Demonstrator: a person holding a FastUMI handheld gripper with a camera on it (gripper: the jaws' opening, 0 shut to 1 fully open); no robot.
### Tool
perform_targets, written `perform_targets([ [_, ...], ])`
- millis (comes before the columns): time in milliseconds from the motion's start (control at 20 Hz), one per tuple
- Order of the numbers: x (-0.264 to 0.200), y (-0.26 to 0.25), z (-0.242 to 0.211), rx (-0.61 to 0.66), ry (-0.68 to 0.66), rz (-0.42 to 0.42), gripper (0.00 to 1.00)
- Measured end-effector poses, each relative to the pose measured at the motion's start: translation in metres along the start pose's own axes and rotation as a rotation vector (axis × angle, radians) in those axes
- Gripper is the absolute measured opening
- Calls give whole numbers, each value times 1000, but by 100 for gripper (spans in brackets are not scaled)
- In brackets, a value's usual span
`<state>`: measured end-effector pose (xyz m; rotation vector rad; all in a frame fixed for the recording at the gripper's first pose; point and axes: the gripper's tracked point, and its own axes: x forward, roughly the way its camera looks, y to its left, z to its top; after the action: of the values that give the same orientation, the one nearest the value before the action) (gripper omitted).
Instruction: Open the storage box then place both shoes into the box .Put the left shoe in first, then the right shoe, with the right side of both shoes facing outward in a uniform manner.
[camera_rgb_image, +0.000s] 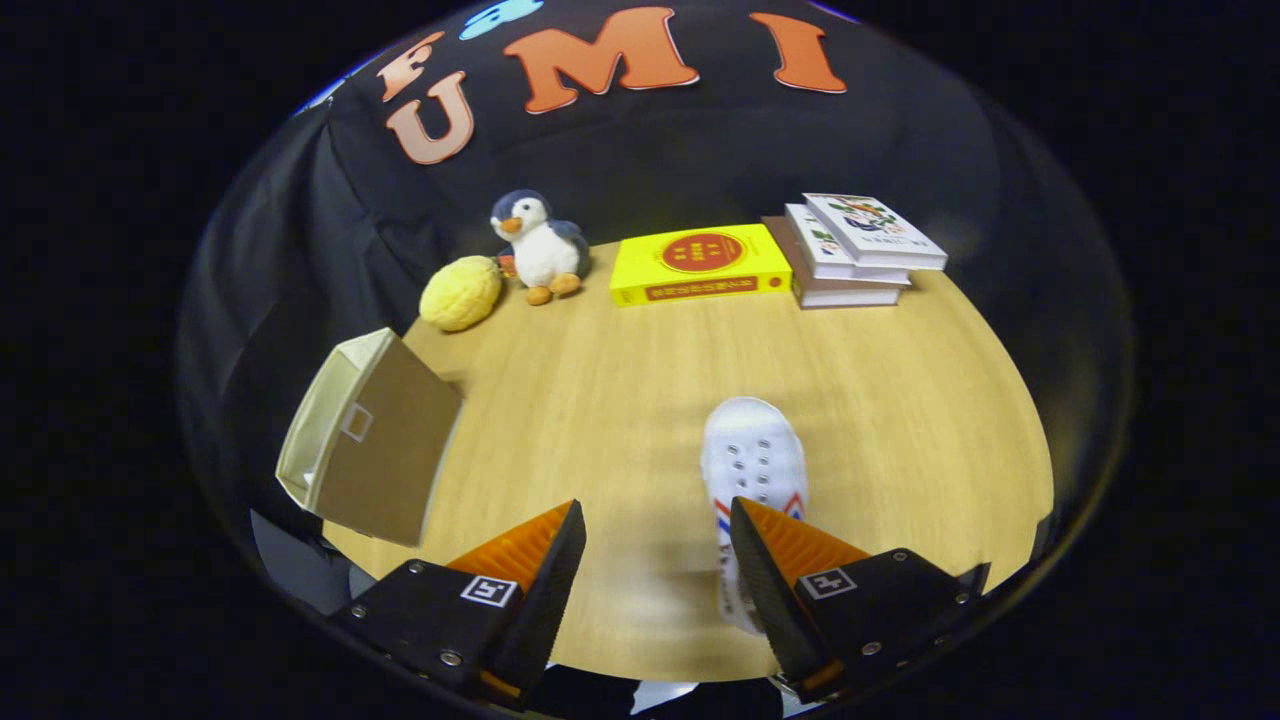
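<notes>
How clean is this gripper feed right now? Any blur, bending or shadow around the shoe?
Gripper view: white shoe slightly smeared, table grain streaked as from motion; fisheye bows the table's edges; soft shadow under the open gripper; books and penguin read sharper; storage box evenly lit.

A staged recording booth, dressed to look like a home. A round wooden tabletop (640, 360) stands against a draped black cloth wall (700, 150). Household props line the table's far edge: a plush penguin (538, 247), a yellow knobbly soft toy (461, 292), a yellow book (700, 264) lying flat and a stack of three books (850, 255). A beige fabric storage box (365, 440) sits tipped at the table's edge.
</notes>
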<state>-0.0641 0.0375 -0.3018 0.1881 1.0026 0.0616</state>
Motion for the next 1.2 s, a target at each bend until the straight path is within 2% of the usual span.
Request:
perform_targets([
  [250, 10, -58, -43, -20, 79, -105, 87],
  [400, 20, -67, -64, -50, 134, -101, 87],
  [650, 33, -80, -68, -160, 155, -135, 83],
  [900, 45, -87, -53, -271, 81, -181, 80],
  [1050, 54, -83, -43, -295, 28, -165, 77],
  [1200, 62, -80, -36, -398, -6, -148, 74],
])
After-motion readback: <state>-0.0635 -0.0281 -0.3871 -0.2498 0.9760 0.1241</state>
